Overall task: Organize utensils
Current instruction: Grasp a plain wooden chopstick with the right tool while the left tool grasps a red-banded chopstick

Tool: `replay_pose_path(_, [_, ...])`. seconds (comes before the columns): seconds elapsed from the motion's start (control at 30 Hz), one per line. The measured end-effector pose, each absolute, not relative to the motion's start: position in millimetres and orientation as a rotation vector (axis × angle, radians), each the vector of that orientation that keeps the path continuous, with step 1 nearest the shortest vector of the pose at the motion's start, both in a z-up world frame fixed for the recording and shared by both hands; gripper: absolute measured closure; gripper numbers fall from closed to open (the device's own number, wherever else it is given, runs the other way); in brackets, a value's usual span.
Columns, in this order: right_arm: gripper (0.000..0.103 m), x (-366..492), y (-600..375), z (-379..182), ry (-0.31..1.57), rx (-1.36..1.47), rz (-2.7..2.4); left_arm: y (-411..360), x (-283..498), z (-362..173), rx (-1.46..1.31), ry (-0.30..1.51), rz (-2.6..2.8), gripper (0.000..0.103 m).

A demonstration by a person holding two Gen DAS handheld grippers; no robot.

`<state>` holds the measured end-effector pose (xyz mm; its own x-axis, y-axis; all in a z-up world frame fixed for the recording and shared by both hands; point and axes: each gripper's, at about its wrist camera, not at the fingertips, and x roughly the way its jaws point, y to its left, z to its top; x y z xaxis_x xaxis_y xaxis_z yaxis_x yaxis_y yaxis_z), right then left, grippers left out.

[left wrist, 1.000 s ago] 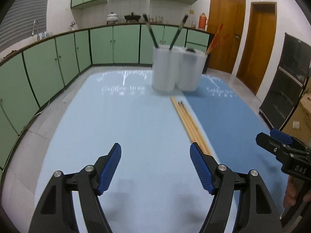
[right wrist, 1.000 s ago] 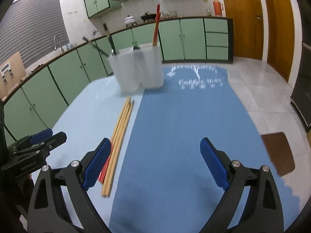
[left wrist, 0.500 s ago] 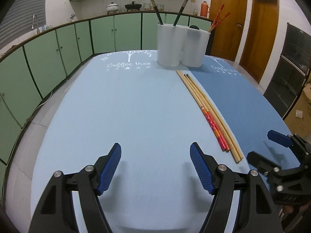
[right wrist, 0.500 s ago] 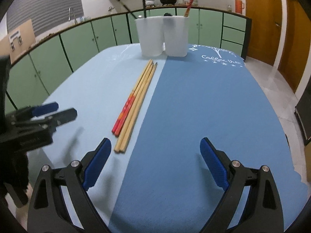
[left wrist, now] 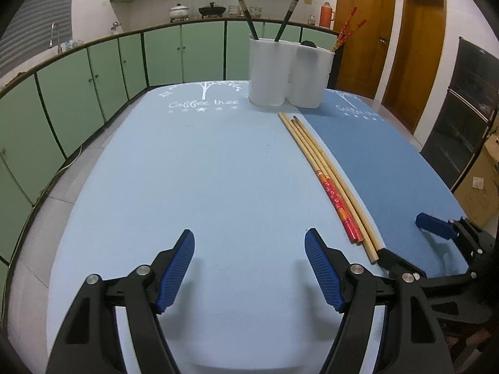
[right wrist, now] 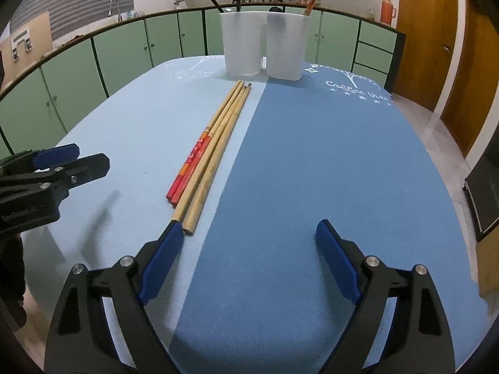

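kitchen table (right wrist: 327, 162) under two blue mats: chopsticks (right wrist: 212, 152) lie bundled along the seam, pointing at two white cups (right wrist: 265, 46). right gripper (right wrist: 246, 246), jaws closing, empty, nears their ends; left gripper (left wrist: 249, 258) waits spread, empty.

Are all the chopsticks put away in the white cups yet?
Not yet. Some sticks already stand in the two white cups: dark ones and red ones. Nothing is in hand: the left tool is open and empty, and the right tool is closing with nothing between its jaws. Still left are the chopsticks on the table, two red-patterned and two plain wooden.
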<state>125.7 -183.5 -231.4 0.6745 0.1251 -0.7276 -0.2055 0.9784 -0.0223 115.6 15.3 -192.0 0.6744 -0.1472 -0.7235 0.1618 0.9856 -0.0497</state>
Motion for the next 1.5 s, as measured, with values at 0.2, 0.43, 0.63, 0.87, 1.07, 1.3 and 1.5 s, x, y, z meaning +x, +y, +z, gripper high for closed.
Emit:
replay_pose_path(0.2, [0.023,127.5,-196.1,-228.9,0.808,-0.069,0.155,16.9,115.6,-192.1,0.016,0.814,-0.175,0.031])
replay_pose_path(0.43, [0.050,135.0,-180.5,-231.6,0.803,-0.087,0.237,5.7,115.2,-194.9,0.028,0.826,-0.207,0.031])
replay_pose_path(0.63, [0.097,142.2,-189.0,-228.4,0.814,-0.056,0.266,-12.0,116.3,-199.0,0.056,0.838,-0.243,0.031])
replay_pose_path(0.87, [0.097,138.7,-210.7,-228.2,0.816,-0.014,0.245,-32.4,117.9,-205.0,0.071,0.856,-0.273,0.031])
replay_pose_path(1.07, [0.097,138.5,-216.5,-230.1,0.813,0.001,0.244,-41.4,123.4,-208.6,0.082,0.863,-0.266,0.031])
replay_pose_path(1.3, [0.097,137.9,-217.8,-230.3,0.811,0.013,0.247,-37.6,127.9,-210.1,0.098,0.877,-0.199,0.031])
replay_pose_path(1.5, [0.095,136.5,-219.2,-231.4,0.802,0.023,0.252,-24.5,127.3,-207.9,0.050,0.876,-0.181,0.032])
